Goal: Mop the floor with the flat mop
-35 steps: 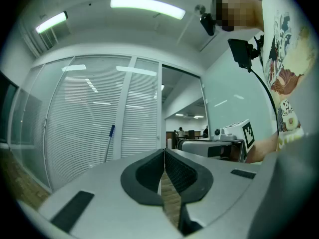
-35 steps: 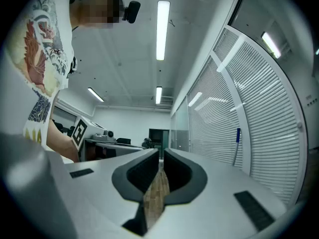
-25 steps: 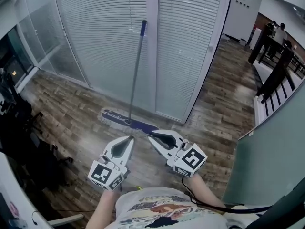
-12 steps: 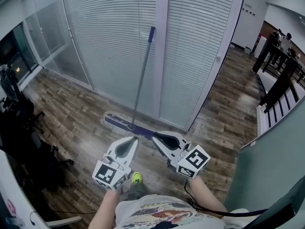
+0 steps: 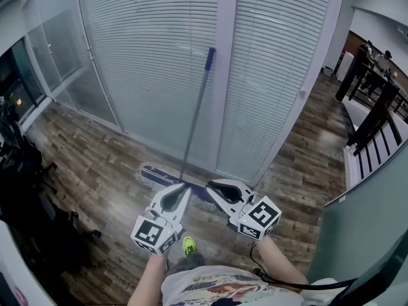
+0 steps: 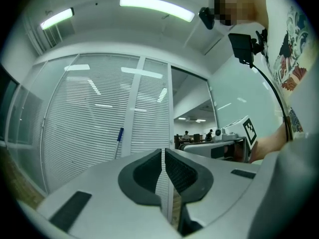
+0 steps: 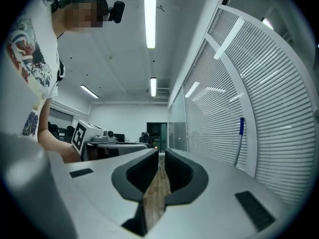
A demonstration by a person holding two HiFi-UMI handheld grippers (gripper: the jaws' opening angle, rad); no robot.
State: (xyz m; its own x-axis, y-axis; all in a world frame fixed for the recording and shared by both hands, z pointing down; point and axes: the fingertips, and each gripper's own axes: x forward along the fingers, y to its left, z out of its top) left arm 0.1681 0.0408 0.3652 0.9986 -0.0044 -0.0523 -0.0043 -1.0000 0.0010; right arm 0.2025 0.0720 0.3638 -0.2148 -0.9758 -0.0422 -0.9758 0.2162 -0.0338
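Note:
The flat mop leans against the blinded glass wall, its grey handle [image 5: 196,116] topped by a blue grip and its blue head [image 5: 155,173] flat on the wood floor. My left gripper [image 5: 185,185] is shut and empty, its tip just in front of the handle's foot. My right gripper [image 5: 208,185] is also shut and empty, beside it to the right. In the left gripper view the handle [image 6: 118,142] stands left of the closed left gripper [image 6: 164,154]. In the right gripper view the handle [image 7: 240,136] stands to the right of the right gripper [image 7: 160,156].
The glass wall with white blinds [image 5: 153,56] runs across the back. Dark equipment [image 5: 22,171] crowds the left side. A teal partition [image 5: 370,196] stands at the right, with black furniture [image 5: 376,101] beyond it. A green shoe [image 5: 187,245] shows below the grippers.
Both grippers have come forward, closer to the mop and the blinds. The green shoe has stepped into sight. The jaws have stayed shut.

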